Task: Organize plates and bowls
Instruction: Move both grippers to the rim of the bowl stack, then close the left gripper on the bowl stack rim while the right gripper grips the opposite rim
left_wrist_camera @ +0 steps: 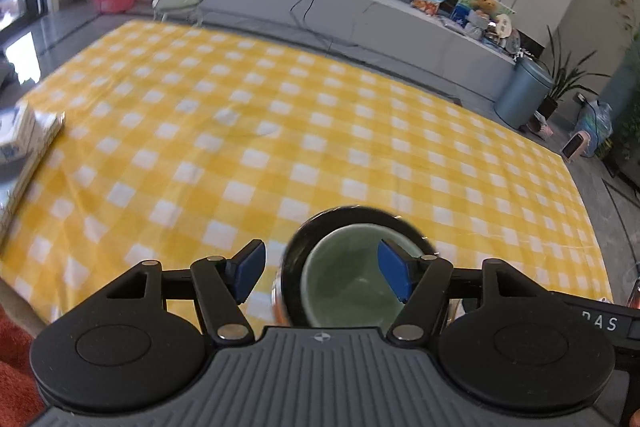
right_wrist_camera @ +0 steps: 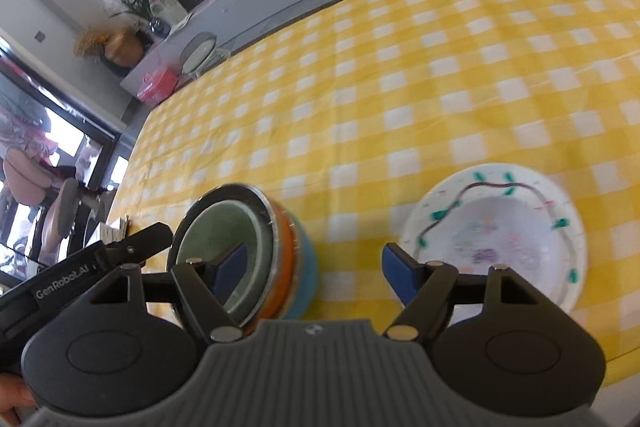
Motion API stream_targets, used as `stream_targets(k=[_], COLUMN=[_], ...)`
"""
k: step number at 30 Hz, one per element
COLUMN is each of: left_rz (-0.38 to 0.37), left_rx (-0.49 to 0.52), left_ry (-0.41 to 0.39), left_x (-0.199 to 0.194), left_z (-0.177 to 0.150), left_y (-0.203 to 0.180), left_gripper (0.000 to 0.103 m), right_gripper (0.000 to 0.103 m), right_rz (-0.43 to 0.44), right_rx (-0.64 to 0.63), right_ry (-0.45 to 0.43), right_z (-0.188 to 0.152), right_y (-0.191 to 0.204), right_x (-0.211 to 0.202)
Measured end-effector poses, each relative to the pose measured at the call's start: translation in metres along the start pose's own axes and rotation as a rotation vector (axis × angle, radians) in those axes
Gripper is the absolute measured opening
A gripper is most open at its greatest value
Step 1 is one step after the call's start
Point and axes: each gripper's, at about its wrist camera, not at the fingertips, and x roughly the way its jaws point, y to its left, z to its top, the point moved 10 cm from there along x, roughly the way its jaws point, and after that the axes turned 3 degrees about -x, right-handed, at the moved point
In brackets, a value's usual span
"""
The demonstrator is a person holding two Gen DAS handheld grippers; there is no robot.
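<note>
The stack of bowls point(right_wrist_camera: 256, 251) sits at the lower left of the right wrist view on the yellow checked tablecloth point(right_wrist_camera: 400, 67), a pale green bowl point(left_wrist_camera: 352, 275) nested on top. It looks stiff, smooth-rimmed and likely heavy and breakable, so a rim pinch seems best. At lower right lie light, flimsy paper plates point(right_wrist_camera: 496, 235), empty. The left gripper point(left_wrist_camera: 324, 271) and right gripper point(right_wrist_camera: 312, 267) have their jaws apart, holding nothing.

White "GenRobot.AI" on the left claw's black body point(right_wrist_camera: 64, 287), partial white letters "DAS" on the right claw's body point(left_wrist_camera: 600, 323)
</note>
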Motion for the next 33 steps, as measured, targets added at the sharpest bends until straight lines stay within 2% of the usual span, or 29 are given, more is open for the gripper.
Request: stream_targets(k=[7,15,23,28,33], left_rz=[-0.046,-0.103,-0.117,-0.12,-0.131], left_rx=[-0.114,-0.238,-0.291,-0.299,-0.288], left_ry=[0.079,0.175,0.217,0.236,0.229], left_x=[0.017,0.043,0.058,0.064,0.065], left_z=[-0.012,-0.03,-0.041,-0.044,-0.043], left_y=[0.027,0.037,0.039,0.038,0.036], left_gripper=[0.076,0.074,0.069,0.062,0.059], right_gripper=[0.073,0.071,0.062,0.053,0.051], right_rz=[-0.005,0.017,0.05,0.083,0.092], right_rx=[0.039,0.115,0.153,0.188,0.193], right_ry=[0.07,0.123,0.156,0.16,0.151], right_z=[-0.006,-0.015,-0.023,-0.026,-0.027], right_y=[0.012,0.01,0.007,0.004,0.004], right_x=[0.034,0.06,0.075,0.078,0.077])
